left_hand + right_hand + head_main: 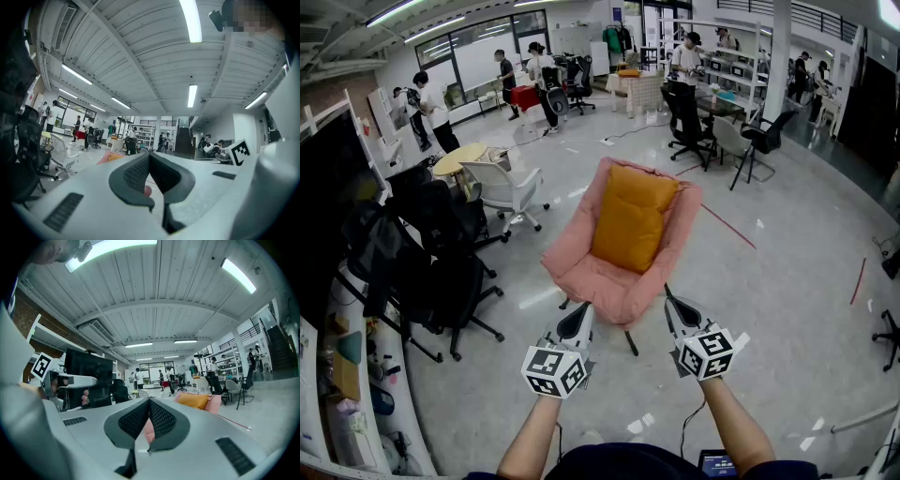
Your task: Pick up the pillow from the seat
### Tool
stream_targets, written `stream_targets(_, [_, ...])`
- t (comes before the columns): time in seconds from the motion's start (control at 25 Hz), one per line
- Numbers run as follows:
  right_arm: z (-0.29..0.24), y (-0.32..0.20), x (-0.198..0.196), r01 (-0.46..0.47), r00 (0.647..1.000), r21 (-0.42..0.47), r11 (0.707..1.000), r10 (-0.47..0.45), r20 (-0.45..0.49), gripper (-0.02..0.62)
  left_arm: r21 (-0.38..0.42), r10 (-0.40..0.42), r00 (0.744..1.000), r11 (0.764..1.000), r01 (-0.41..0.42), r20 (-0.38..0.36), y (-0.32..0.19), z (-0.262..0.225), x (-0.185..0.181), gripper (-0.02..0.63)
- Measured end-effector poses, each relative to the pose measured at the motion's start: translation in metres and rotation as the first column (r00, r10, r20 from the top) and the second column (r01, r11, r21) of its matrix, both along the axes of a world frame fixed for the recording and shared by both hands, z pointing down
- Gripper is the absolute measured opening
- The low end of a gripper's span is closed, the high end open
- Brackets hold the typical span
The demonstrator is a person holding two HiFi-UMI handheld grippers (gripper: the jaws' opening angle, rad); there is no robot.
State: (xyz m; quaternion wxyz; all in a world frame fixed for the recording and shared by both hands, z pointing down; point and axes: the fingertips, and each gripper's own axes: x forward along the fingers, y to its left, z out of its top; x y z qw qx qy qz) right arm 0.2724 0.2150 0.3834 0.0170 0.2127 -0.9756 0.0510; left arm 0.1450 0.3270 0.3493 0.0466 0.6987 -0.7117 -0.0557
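An orange pillow [629, 218] leans against the back of a pink padded chair [614, 281] in the middle of the head view. Both grippers hover just in front of the chair's front edge, apart from it. My left gripper [583, 310] is shut and holds nothing; in the left gripper view its jaws [149, 154] meet, with a slice of the pink chair [108, 157] beyond. My right gripper [667, 292] is also shut and empty. In the right gripper view its jaws [149, 401] touch, and the orange pillow [193, 401] shows on the pink chair [215, 403] to the right.
Black office chairs [441, 272] and a white chair [506, 190] stand at the left by a long desk [347, 356]. More chairs [741, 141] and tables sit at the back right. Several people [427, 108] stand far off. Red tape [858, 279] marks the floor.
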Motion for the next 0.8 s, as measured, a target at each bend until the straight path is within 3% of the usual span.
stream_targets(0.8, [-0.006,0.008,0.011,0.018,1.0,0.012,1.0,-0.018,0.018,0.018,0.011,0.001,1.0,1.0,-0.001,-0.016,0.005,-0.003,0.015,0.003])
